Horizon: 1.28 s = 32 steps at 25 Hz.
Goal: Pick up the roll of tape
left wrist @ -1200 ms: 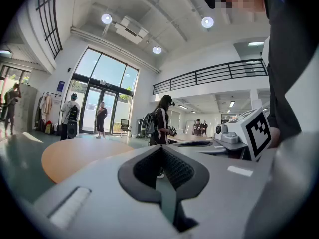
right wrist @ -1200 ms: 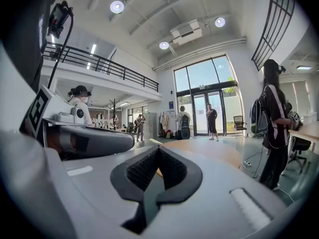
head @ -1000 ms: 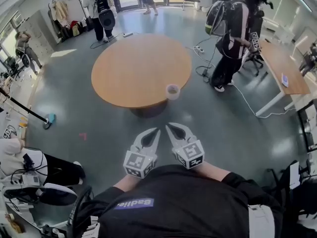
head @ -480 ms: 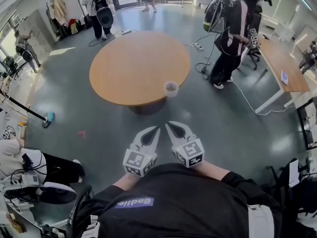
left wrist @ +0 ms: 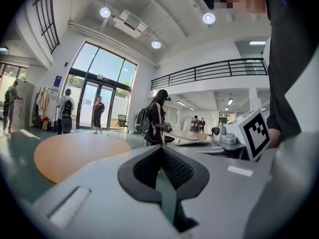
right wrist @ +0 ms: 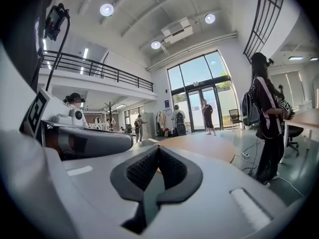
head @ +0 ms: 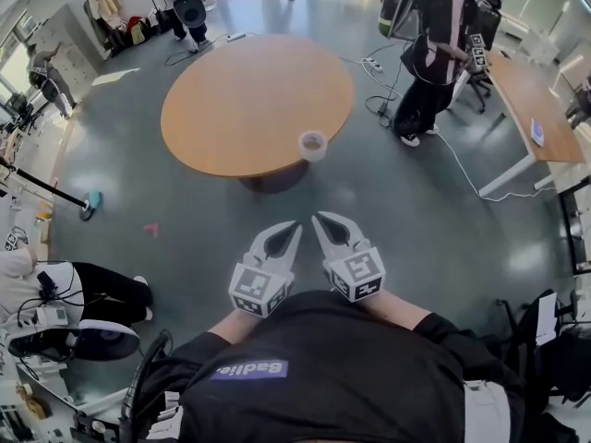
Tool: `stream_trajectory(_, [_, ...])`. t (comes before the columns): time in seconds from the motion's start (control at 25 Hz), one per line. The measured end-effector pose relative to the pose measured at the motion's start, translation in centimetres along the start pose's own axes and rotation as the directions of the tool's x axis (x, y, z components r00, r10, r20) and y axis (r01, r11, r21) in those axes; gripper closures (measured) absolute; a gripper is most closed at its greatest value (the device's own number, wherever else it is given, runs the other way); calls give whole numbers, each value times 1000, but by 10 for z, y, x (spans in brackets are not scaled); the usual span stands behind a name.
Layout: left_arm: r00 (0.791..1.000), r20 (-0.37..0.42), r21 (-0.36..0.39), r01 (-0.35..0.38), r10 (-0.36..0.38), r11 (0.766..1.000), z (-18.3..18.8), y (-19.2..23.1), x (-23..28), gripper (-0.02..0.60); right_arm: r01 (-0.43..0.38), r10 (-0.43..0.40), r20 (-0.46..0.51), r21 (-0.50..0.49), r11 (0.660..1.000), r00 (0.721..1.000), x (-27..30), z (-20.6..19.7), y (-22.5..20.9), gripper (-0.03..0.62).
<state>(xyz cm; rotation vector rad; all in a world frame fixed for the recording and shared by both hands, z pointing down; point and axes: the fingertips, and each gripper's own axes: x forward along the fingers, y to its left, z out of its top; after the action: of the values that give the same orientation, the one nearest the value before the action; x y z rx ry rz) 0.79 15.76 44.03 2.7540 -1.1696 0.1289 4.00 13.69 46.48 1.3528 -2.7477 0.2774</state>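
— Where is the whitish roll of tape [head: 313,145]?
— It lies flat, with its hole facing up, on the round light-brown wooden table [head: 240,100]. It sits right at the rim nearest the person holding the grippers, toward the right of that rim.
— And the grey left gripper [head: 293,228]?
— It is held low in front of the person's black shirt [head: 323,367], over the grey-green floor [head: 185,210]. Its jaws are pressed together with nothing between them, and its own view shows the black pads [left wrist: 144,167] meeting at the tip.
— The grey right gripper [head: 319,220]?
— It is just beside the left one, jaws likewise pressed together and empty.
— How do they stand to the roll?
— Well apart. Both point toward the table, with floor between their tips and its edge.
— Is anyone nearby?
— A person in dark clothes with a backpack [head: 429,44] stands to the right of the table.
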Motion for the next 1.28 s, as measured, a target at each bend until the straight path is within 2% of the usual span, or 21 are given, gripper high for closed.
stream_trajectory(0.4, [999,-35,22,-17,17,1000,-1,-36,44,569,-1,-1,44,44,999,999,-31,-4,-51,589])
stream_trajectory(0.56, [999,-35,32,-39,40,999,2,-37,50,569,-13,10,38,64,998,999,-34,-7,-59,589])
stream_trajectory(0.76, [998,-51,21,-22,23,1000,-7,-37,61,569,-10,8,22,75,997,1000,-27,-14,-71,589])
stream_trajectory(1.0, [999,-43,-16,3,-4,1000,-11,-12,75,569,15,-14,-13,59,998,1000,-3,-19,-81,589])
stream_trajectory(1.28, [998,5,-29,63,-63,998,9,56,109,569,86,-85,-33,29,996,996,58,-1,-104,589])
